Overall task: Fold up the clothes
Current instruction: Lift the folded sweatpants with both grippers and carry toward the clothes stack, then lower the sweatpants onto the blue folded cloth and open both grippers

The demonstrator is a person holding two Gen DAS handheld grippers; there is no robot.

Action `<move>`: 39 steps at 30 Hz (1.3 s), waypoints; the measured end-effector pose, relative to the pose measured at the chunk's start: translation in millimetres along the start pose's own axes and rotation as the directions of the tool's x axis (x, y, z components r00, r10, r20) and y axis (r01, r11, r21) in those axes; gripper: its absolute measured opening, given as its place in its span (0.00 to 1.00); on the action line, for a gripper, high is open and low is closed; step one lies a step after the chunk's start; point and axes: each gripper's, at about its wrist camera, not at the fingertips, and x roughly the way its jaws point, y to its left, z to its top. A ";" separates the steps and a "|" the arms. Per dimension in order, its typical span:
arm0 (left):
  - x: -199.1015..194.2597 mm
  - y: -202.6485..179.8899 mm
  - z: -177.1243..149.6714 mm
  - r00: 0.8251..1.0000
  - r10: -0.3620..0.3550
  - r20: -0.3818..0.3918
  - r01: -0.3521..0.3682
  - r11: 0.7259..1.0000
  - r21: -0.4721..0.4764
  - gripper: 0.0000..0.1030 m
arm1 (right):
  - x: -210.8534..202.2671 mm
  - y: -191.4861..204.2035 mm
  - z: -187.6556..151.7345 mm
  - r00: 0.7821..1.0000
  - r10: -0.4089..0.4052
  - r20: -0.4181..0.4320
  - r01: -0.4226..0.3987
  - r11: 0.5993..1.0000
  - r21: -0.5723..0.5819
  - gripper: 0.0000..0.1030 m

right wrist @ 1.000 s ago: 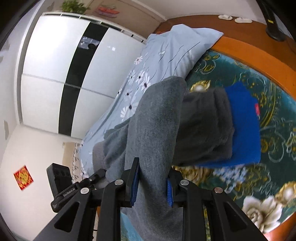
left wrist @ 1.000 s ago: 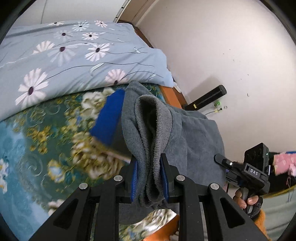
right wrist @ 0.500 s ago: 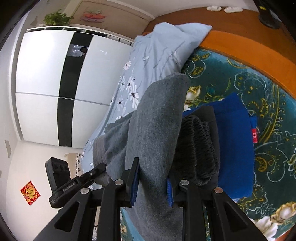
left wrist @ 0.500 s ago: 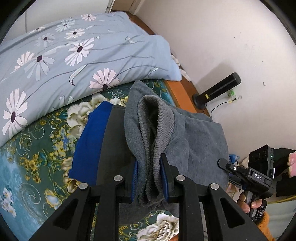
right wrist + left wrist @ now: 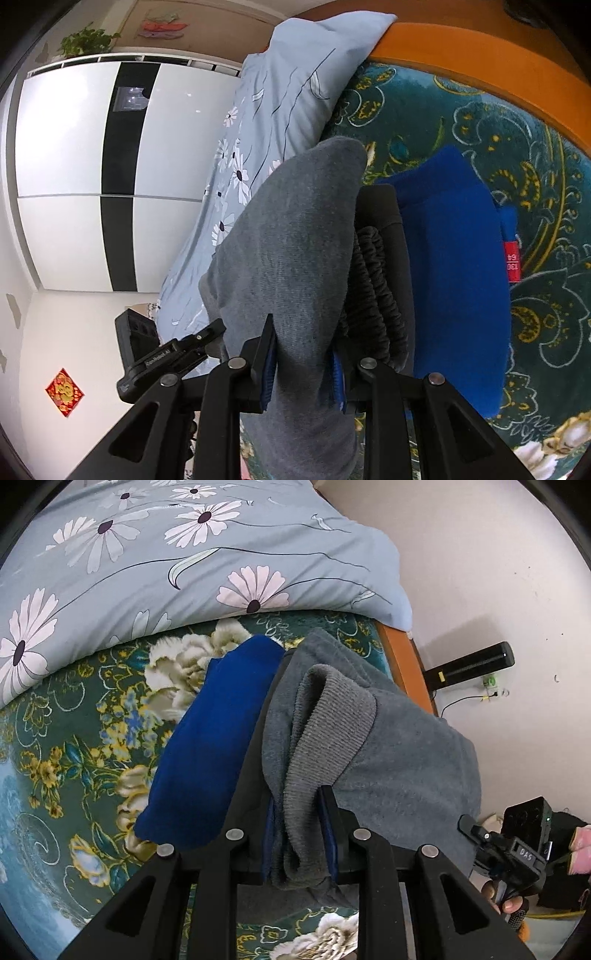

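Both tools are clamped on one soft grey fleece garment [image 5: 406,760]: the left tool [image 5: 297,834] pinches its ribbed hem, the right tool [image 5: 303,363] its plain edge. Its length spans between them, hanging just above the black folded garment [image 5: 384,273] and blue folded garment [image 5: 210,746] ahead on the bed [image 5: 74,716].

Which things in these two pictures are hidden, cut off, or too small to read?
- Dark garment: in both views the grey garment covers most of it; its kind is unclear.
- Blue folded garment: left wrist view, its right side is behind the grey garment.
- Red label: right wrist view, the print is too small and turned.
- Grey garment's lower end: right wrist view, cut off by the bottom edge.
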 end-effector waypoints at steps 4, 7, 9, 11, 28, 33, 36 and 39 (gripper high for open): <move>-6.7 3.0 3.6 1.000 0.004 0.002 -0.004 1.000 -0.012 0.32 | -3.7 -0.8 8.9 1.000 0.012 -0.014 -0.012 1.000 -0.002 0.34; -19.5 -0.2 3.3 0.998 0.049 0.031 -0.049 0.999 0.003 0.32 | -22.4 7.4 10.8 0.999 -0.042 0.008 0.042 0.998 -0.046 0.34; -30.8 -2.3 4.4 0.994 0.094 0.059 -0.095 0.995 0.015 0.32 | -34.9 15.5 14.7 0.995 -0.096 0.040 0.099 0.992 -0.081 0.34; -44.0 -12.6 2.1 0.988 0.112 0.102 -0.118 0.992 0.052 0.32 | -45.3 29.7 22.5 0.984 -0.157 0.084 0.167 0.977 -0.136 0.34; -5.7 -44.1 -27.5 0.994 0.113 0.012 -0.113 0.971 0.210 0.32 | -17.8 68.3 50.6 0.940 -0.336 0.054 0.314 0.798 -0.515 0.32; 2.8 -39.7 -25.7 0.993 0.121 0.001 -0.119 0.975 0.189 0.32 | -20.0 52.0 67.0 0.940 -0.341 0.036 0.315 0.817 -0.483 0.32; 8.5 -39.5 -24.0 0.991 0.130 -0.002 -0.128 0.974 0.186 0.32 | -23.1 46.3 65.7 0.937 -0.348 0.039 0.323 0.819 -0.475 0.32; 12.7 -41.3 -22.2 0.989 0.149 -0.003 -0.145 0.969 0.200 0.32 | -18.1 40.4 63.4 0.929 -0.366 0.048 0.342 0.806 -0.484 0.30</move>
